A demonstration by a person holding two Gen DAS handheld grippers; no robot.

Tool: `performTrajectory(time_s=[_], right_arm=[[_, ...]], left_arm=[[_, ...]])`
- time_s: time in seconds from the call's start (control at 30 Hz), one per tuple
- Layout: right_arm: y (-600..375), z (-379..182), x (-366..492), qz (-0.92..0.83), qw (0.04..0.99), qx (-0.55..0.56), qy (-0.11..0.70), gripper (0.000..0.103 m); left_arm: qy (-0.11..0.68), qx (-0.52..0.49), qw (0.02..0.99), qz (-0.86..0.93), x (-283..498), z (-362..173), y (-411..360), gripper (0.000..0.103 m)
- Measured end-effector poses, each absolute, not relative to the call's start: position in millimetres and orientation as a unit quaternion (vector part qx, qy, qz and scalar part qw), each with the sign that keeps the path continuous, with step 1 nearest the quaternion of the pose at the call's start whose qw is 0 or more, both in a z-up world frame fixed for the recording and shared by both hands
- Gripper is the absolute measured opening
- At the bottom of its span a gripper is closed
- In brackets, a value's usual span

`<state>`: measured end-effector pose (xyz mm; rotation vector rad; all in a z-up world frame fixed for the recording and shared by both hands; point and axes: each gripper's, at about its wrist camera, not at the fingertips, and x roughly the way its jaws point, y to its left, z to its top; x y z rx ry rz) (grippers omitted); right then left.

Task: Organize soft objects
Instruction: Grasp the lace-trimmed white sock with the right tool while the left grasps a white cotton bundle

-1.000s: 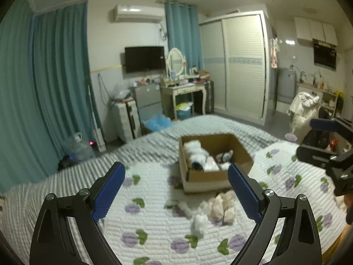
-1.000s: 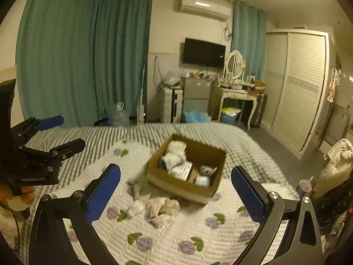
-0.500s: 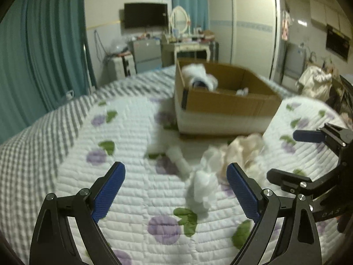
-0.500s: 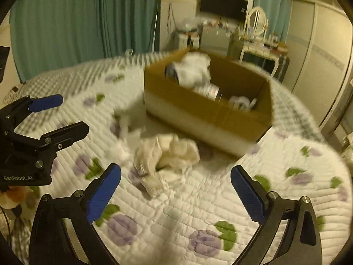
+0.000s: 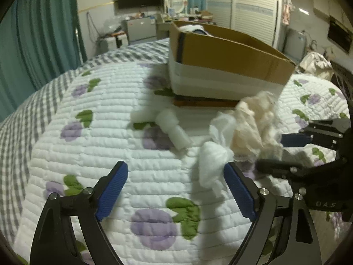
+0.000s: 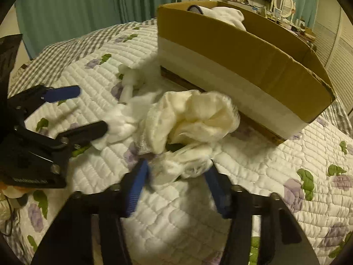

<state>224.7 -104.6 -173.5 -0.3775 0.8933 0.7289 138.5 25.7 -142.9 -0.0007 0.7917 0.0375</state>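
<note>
- My left tool (image 5: pixel 175 182) is hovering low over the bed quilt (image 5: pixel 92 154), jaws wide apart, gripping nothing.
- A white wad of cloth (image 5: pixel 213 161) is lying on the quilt just inside its right finger (image 5: pixel 239 191); I can't tell if they're touching.
- My right tool (image 6: pixel 177 172) is sitting with jaws partly closed around the near edge of a cream cloth bundle (image 6: pixel 194 119). Motion blur on the fingers, so I can't tell whether the grip is firm.
- The bundle is lying on the quilt right in front of the cardboard box (image 6: pixel 238 66), close to its white-taped side.
- The box is already holding white cloth (image 6: pixel 229 15) at its far left end.
- Two small white rolls (image 5: pixel 169 125) are lying loose on the quilt left of the bundle, near the box corner.
</note>
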Motion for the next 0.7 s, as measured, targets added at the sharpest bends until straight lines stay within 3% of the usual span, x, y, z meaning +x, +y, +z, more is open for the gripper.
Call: performTrajectory(time_s=[0.07,0.33,0.53,0.7], right_arm=[[-105.0,-171.1,221.3,0.343,0.823,-0.177,0.416,0.033],[-122.7,-160.9,221.0,0.321,0.838,-0.15,0.416,0.031],[-138.8,-154.6,222.7,0.303,0.845,-0.138,0.419,0.031],[-147.3,-152.9,219.9,0.297,0.849,-0.12,0.42,0.031]], left_arm=[[0.388,0.005,0.922,0.009,137.8,-144.6,20.0,0.081],[0.402,-0.005,0.915,-0.037,146.0,-151.8,4.9,0.059],[0.402,-0.003,0.913,-0.065,149.7,-157.4,-7.5,0.031],[0.401,-0.005,0.914,-0.07,140.7,-151.0,-5.1,0.026]])
